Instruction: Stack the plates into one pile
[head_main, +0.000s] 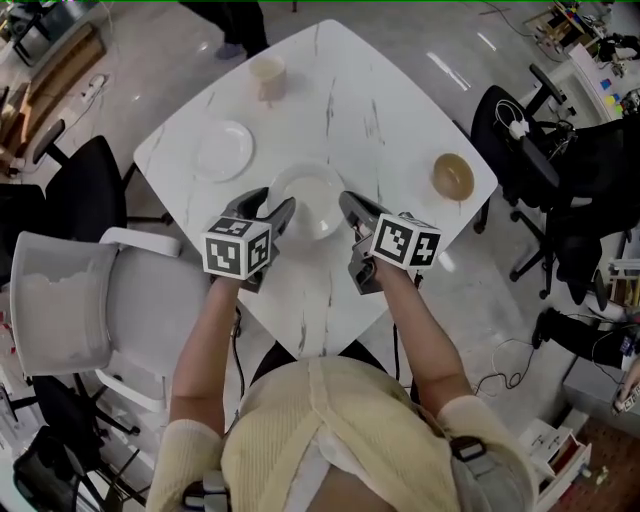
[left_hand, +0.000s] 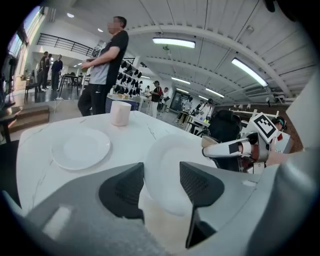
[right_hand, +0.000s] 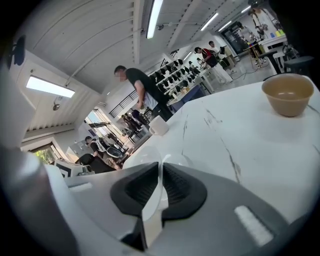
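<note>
At the middle of the marble table (head_main: 330, 90) we see the large white plate (head_main: 312, 200), its right rim clamped between the closed jaws of the right gripper (head_main: 350, 212). The left gripper (head_main: 270, 208) sits at the opposite rim with its jaws apart, the plate's edge between them but untouched. A smaller plate (head_main: 222, 150) lies to the left, well apart. Farther out, a pale cup (head_main: 267, 77) stands near the far corner and a tan bowl (head_main: 453, 176) near the right corner.

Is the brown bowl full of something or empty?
Empty. The right gripper view looks down into the brown bowl and shows only its bare tan inside. The head view shows nothing in it either.
</note>
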